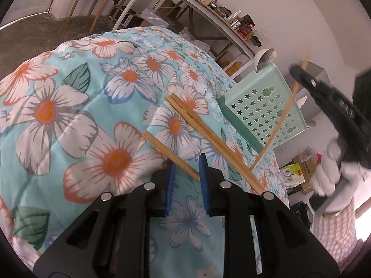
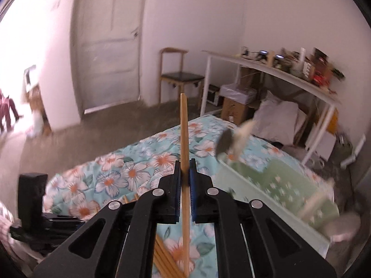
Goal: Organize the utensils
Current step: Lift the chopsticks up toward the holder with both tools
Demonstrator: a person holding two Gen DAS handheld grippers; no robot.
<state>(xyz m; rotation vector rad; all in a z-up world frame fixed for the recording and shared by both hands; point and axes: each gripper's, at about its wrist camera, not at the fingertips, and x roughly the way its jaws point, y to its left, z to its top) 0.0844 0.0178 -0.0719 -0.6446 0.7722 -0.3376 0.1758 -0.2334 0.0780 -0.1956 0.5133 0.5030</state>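
Observation:
Three wooden chopsticks (image 1: 201,129) lie on the floral quilt (image 1: 92,106). My left gripper (image 1: 187,164) is open just above them, its blue pads on either side of the single chopstick (image 1: 169,154). My right gripper (image 2: 184,169) is shut on one wooden chopstick (image 2: 184,139) and holds it upright in the air. In the left wrist view that gripper (image 1: 299,70) and its chopstick (image 1: 287,108) hang in front of the mint green basket (image 1: 262,111). The lying chopsticks (image 2: 162,259) also show under the right gripper.
The mint basket (image 2: 278,185) with star holes stands at the quilt's right side, with a spoon (image 1: 263,58) and other utensils sticking out. A white shelf table (image 2: 266,67) with clutter, a wooden chair (image 2: 178,76) and boxes stand behind.

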